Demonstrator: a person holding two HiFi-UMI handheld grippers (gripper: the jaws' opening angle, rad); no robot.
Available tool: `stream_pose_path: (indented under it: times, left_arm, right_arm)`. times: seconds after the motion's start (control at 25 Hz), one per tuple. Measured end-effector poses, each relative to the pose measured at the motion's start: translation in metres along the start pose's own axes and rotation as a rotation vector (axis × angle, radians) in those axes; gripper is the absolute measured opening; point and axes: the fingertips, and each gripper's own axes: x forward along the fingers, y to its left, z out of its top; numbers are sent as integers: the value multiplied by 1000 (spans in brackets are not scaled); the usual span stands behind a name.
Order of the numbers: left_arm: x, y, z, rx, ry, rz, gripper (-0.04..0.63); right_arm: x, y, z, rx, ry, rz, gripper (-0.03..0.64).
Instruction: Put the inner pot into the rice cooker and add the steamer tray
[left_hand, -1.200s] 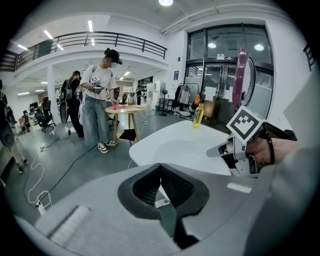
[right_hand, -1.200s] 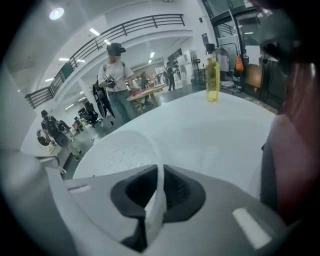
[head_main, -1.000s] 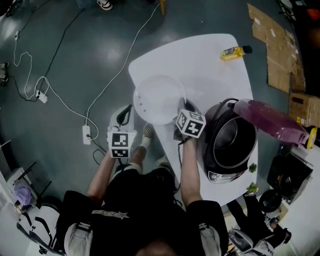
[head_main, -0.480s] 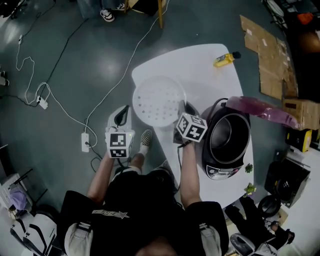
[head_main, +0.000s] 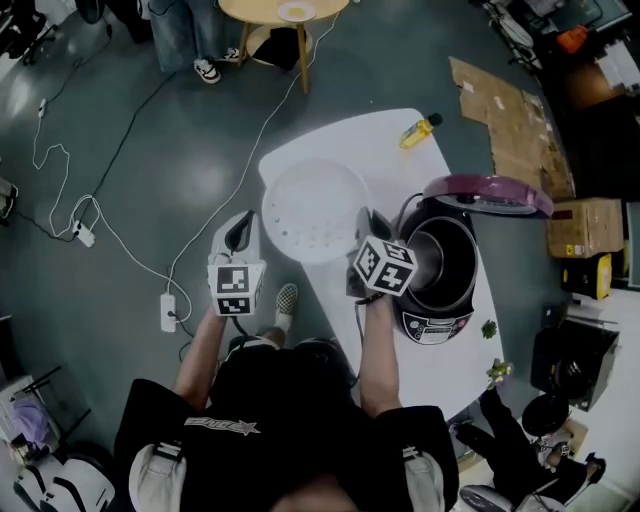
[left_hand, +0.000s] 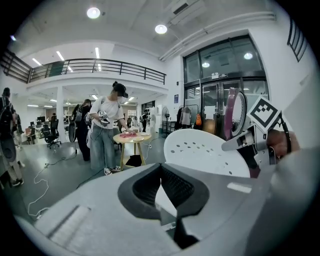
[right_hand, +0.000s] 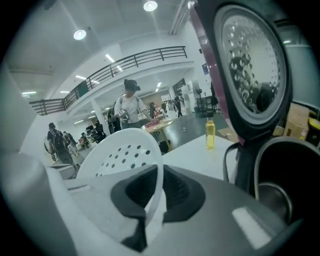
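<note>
The white perforated steamer tray (head_main: 315, 208) hangs in the air over the left part of the white table (head_main: 400, 165), held by its rim from both sides. My left gripper (head_main: 252, 228) is shut on its left rim, and my right gripper (head_main: 362, 228) is shut on its right rim. In the left gripper view the tray (left_hand: 202, 150) runs into the shut left gripper (left_hand: 161, 192); in the right gripper view the tray (right_hand: 125, 150) runs into the right gripper (right_hand: 150, 200). To the right stands the black rice cooker (head_main: 440, 290), purple lid (head_main: 490, 193) raised, with the metal inner pot (head_main: 437, 255) inside.
A yellow bottle (head_main: 418, 130) lies at the table's far edge. Cables and a power strip (head_main: 168, 310) trail over the floor at left. A round wooden table (head_main: 280, 10) and a person (left_hand: 111, 130) are beyond; cardboard (head_main: 500, 130) lies to the right.
Both grippers have risen with the steamer tray between them, lifting it well off the table. The cooker and its open lid have stayed where they were.
</note>
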Motion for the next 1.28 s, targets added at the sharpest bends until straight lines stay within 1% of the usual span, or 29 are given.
stream_pose_path:
  times: [0.28, 0.52, 0.84, 1.04, 1.28]
  left_arm:
    - [-22, -17, 25, 23, -56, -26, 11]
    - [-35, -33, 52, 54, -111, -57, 11]
    - [-30, -81, 72, 97, -161, -161, 11]
    - [-22, -124, 85, 130, -188, -246, 11]
    - [-13, -168, 96, 153, -191, -322, 11]
  right_arm:
    - [-52, 0, 23, 2, -84, -17, 25]
    - [-97, -13, 35, 19, -146, -50, 25]
    - [-147, -50, 40, 58, -222, -127, 25]
    - [-183, -88, 38, 97, -267, -205, 25]
    - [-219, -132, 37, 131, -284, -290, 25]
